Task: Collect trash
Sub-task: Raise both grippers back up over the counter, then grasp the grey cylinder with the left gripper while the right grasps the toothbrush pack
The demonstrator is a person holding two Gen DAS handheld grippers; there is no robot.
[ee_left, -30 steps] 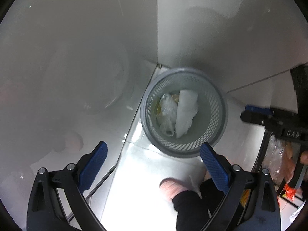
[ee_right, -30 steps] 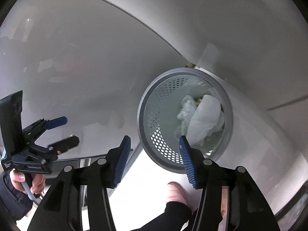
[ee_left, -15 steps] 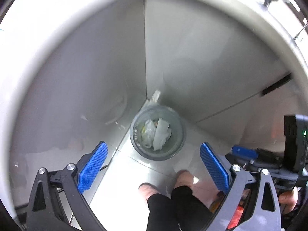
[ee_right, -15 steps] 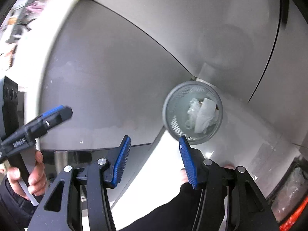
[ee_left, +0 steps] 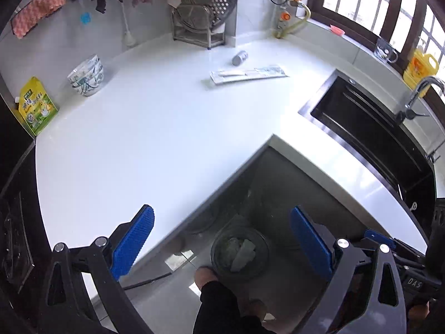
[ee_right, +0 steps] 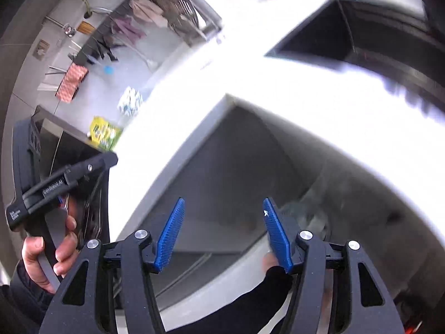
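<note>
Now both tongs, left [ee_left: 222,239] and right [ee_right: 222,233], gape empty; the right's jaws just widened. You're between pickups: reach for the flat white wrapper [ee_left: 249,73] on the white surface [ee_left: 155,139], far beyond the grey mesh bin [ee_left: 239,253].

1. "DAS" stands in pale letters on the black body of the right gripper [ee_left: 414,282], seen at the lower right edge of the left wrist view.
2. A white line of print on the black body of the left gripper [ee_right: 54,186], in the right wrist view, seems to read "GenRobot.AI"; smaller white print near its rear end is too small to read.
3. The yellow-green pouch [ee_left: 37,105] on the counter carries printed characters, too small to make out.
</note>
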